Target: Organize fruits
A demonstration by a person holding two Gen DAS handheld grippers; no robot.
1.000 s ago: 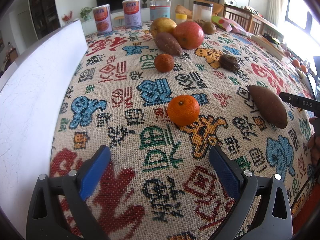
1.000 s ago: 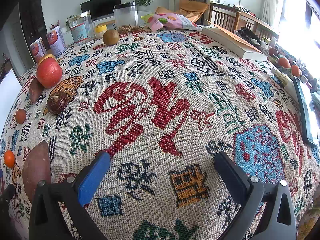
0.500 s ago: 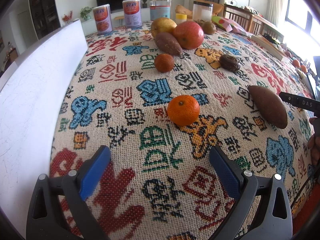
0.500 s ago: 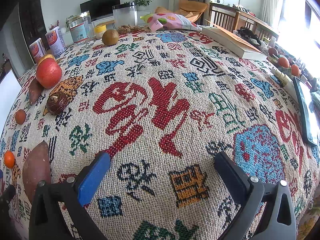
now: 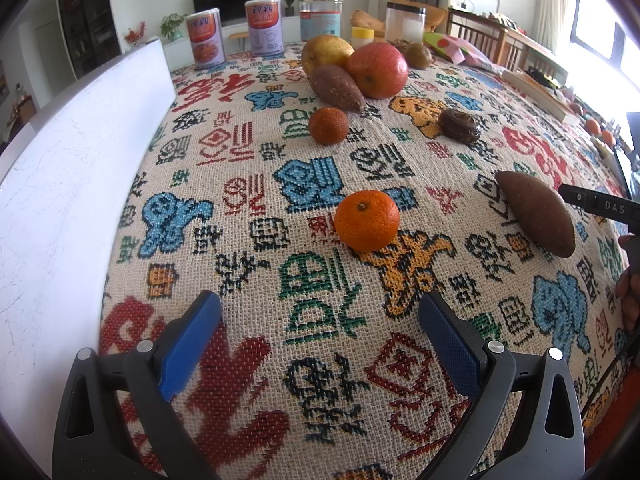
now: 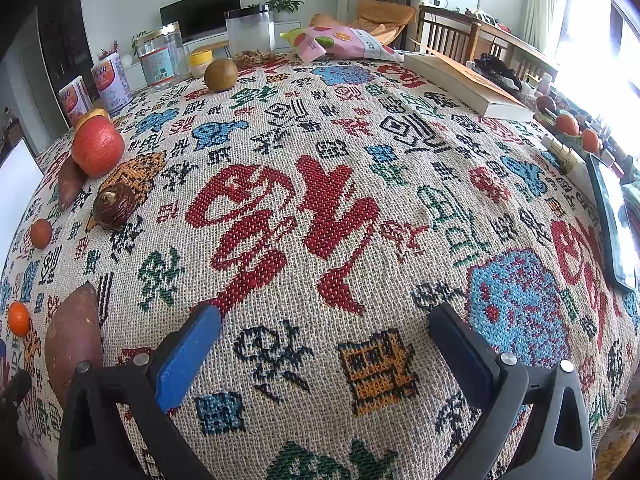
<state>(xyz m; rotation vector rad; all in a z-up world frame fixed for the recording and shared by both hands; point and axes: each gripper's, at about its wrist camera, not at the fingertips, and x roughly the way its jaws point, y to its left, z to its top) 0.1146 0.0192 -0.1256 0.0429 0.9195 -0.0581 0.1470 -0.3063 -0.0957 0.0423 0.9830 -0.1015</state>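
My left gripper [image 5: 320, 320] is open and empty above the patterned cloth, with a bright mandarin [image 5: 367, 220] just beyond its fingers. Farther back lie a darker small orange [image 5: 328, 125], a sweet potato [image 5: 336, 87], a red apple [image 5: 377, 70], a yellow pear [image 5: 325, 50] and a brown taro [image 5: 459, 125]. A larger sweet potato [image 5: 536, 213] lies to the right. My right gripper [image 6: 324, 332] is open and empty over bare cloth; the same sweet potato [image 6: 74, 340], mandarin [image 6: 18, 318], taro [image 6: 113, 206] and apple [image 6: 97, 149] lie to its left.
A white board [image 5: 60, 200] stands along the left edge. Cans [image 5: 204, 38] and jars [image 5: 320, 16] line the far edge, with a kiwi-like brown fruit [image 6: 220, 75], a snack bag [image 6: 340, 42] and a book [image 6: 468, 84]. A tablet [image 6: 612, 224] lies at the right edge.
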